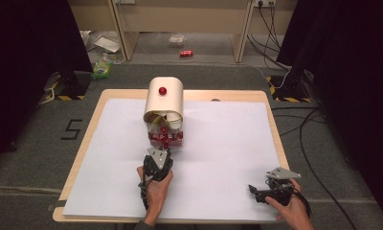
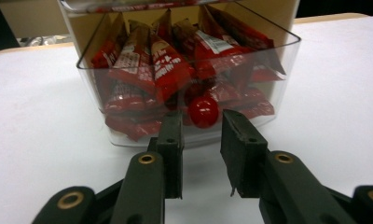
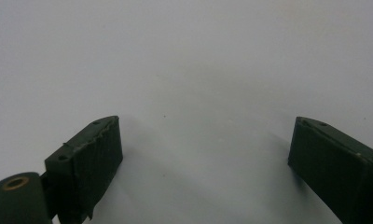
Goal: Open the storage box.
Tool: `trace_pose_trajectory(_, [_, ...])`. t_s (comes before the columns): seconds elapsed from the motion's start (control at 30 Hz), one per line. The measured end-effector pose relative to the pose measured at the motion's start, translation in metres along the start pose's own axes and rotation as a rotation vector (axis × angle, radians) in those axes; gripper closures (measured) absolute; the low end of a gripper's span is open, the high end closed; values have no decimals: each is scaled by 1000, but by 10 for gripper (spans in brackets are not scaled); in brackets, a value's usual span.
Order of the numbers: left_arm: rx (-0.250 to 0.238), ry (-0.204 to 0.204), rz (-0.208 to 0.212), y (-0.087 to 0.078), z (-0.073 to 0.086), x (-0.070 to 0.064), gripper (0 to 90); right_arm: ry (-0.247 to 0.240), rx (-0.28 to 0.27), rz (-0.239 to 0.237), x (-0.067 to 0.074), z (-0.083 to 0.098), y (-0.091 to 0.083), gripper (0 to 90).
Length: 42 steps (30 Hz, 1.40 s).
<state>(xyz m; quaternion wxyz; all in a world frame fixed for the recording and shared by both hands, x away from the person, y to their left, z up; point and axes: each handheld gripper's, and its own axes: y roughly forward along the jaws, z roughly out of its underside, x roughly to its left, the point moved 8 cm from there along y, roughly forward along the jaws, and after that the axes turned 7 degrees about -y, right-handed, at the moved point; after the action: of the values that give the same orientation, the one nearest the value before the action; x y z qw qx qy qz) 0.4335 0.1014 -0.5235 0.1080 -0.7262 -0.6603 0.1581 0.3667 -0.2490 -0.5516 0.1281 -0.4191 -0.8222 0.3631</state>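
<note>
A clear plastic drawer [image 2: 184, 88] stands pulled out at the foot of a cream, round-topped box [image 1: 164, 98] near the far middle of the table [image 1: 84, 143], and it is packed with red snack packets [image 2: 142, 70] leaning upright against one another. On the front wall of the drawer sits a small red round knob [image 2: 203, 112]; a second red knob [image 1: 163, 90] shows higher up on the curved front of the box. The left gripper [image 2: 201, 122] points straight at the drawer front, its two black jaws standing on either side of the drawer's knob with a narrow gap between them; in the left gripper view the knob lies just beyond the jaw tips and the pads do not press on it, so the gripper is released and grasps nothing. From above, the left gripper [image 1: 159, 155] sits just in front of the drawer, held by the person's left hand [image 1: 156, 187], which comes in from the near edge. The right gripper [image 1: 260, 190] rests well apart, near the right front corner of the table, in the person's right hand [image 1: 292, 211]; its jaws are spread wide over the bare white sheet [image 3: 198, 70] with nothing between them. Beyond the table, on the floor, lie cables [image 1: 304, 139] and a red can [image 1: 186, 53].
</note>
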Motion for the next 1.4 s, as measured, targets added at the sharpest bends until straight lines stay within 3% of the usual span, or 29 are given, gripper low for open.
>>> trace_pose_trajectory(0.2, [2, -6, -4, 5, -2, -2, 721, 1, 0, 0, 0, 0, 0, 101])
trace_pose_trajectory(0.5, [0, 36, -17, 2, -1, -4, 733, 2, 0, 0, 0, 0, 0, 101])
trace_pose_trajectory(0.67, [-2, 27, -6, -3, 1, -4, 732, 0, 0, 0, 0, 0, 0, 101])
trace_pose_trajectory(0.9, [25, 26, 46, -25, 8, -2, 734, 0, 0, 0, 0, 0, 0, 101])
trace_pose_trajectory(0.93, [17, 28, 49, -28, 7, -2, 761, 2, 0, 0, 0, 0, 0, 101])
trace_pose_trajectory(0.97, [14, 28, 57, -31, 7, -2, 855, 3, -1, 0, 0, 0, 0, 101])
trace_pose_trajectory(1.37, [36, 1, 143, -37, 5, -9, 706, 3, -1, 0, 0, 0, 0, 101])
trace_pose_trajectory(1.4, [47, -4, 171, -36, 5, -11, 683, 2, -1, 0, 0, 0, 0, 101])
